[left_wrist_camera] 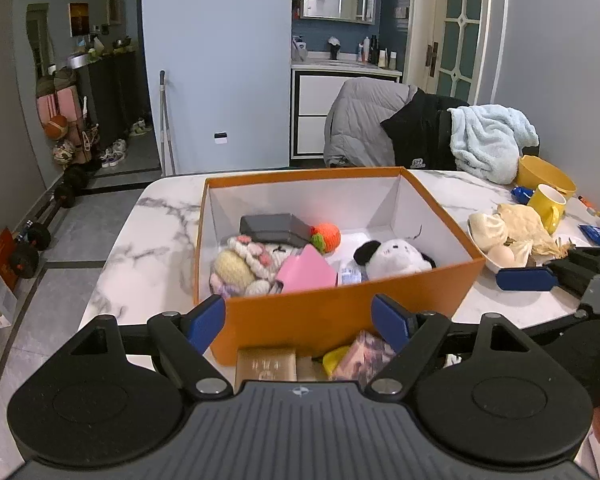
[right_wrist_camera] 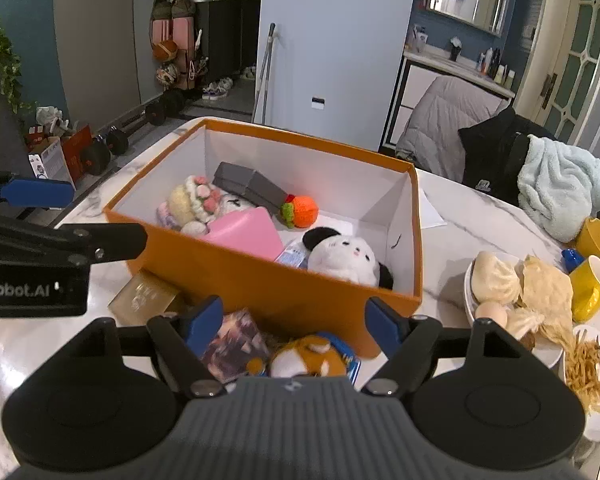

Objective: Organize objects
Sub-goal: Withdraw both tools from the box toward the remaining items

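Left tool (left_wrist_camera: 300,322): held wide apart, nothing between its blue pads; it is poised above the near wall of the orange box.
Right tool (right_wrist_camera: 294,324): spread wide and empty, set over the small things in front of the box.
Gold box (right_wrist_camera: 142,294): laid flat on the marble desk (right_wrist_camera: 460,216), just beside the box's near wall.
Purple card pack (right_wrist_camera: 234,342): seen tilted near the right tool's left pad.
Brown-and-white plush (right_wrist_camera: 306,358): found on the desk between the right tool's pads, in front of the box.
Orange box (left_wrist_camera: 340,308): placed open on the desk; its white inside is partly filled.
Pink case (left_wrist_camera: 306,270): leaned against the near wall inside the box.
Panda plush (left_wrist_camera: 392,258): laid inside, right of the pink case.
Crocheted doll (left_wrist_camera: 240,266): laid inside, at the left.
Grey case (left_wrist_camera: 274,228): set behind the doll.
Orange knitted fruit (left_wrist_camera: 326,236): touching the grey case's right end.
Food plate (right_wrist_camera: 470,304): kept right of the box, with buns and an egg on it.
Yellow mug (right_wrist_camera: 590,284): placed beyond the plate.
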